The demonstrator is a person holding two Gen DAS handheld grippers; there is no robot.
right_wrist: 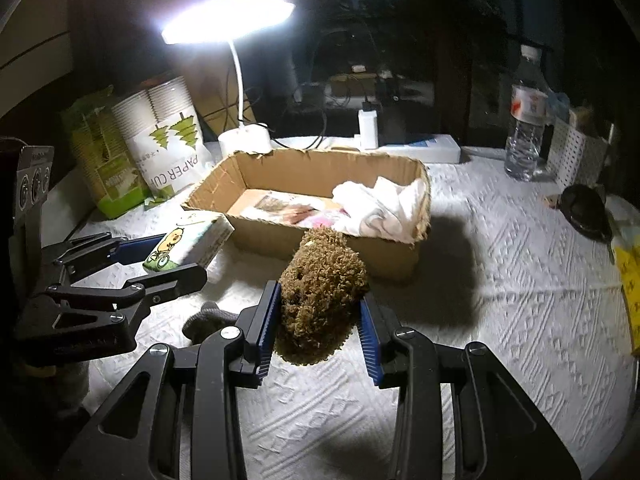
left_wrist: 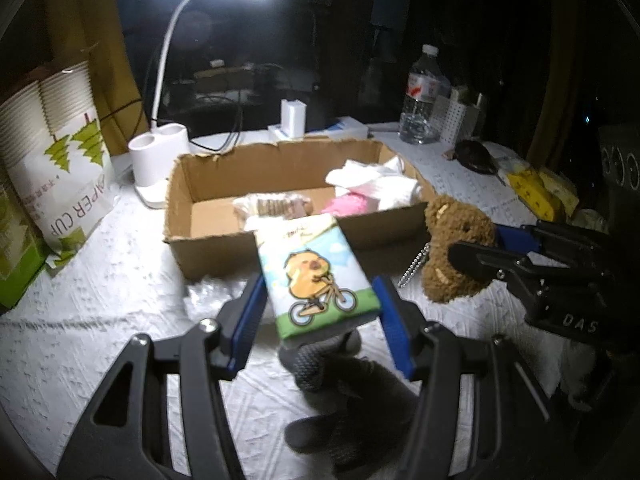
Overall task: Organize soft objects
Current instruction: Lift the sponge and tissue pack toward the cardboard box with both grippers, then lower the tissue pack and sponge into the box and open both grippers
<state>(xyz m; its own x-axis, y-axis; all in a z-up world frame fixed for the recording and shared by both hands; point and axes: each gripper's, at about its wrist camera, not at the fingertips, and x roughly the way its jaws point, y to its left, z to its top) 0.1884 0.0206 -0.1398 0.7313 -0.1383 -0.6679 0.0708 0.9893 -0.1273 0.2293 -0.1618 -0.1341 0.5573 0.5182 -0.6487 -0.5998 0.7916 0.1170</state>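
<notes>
The tissue pack shows an orange cartoon animal on a blue bicycle, with blue sky and green grass. The plush toy is curly brown. The cardboard box is plain tan. The bench has a white cloth with a woven geometric pattern.

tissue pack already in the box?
No, the tissue pack is clamped in the left gripper, in front of the box, not inside it.
</notes>
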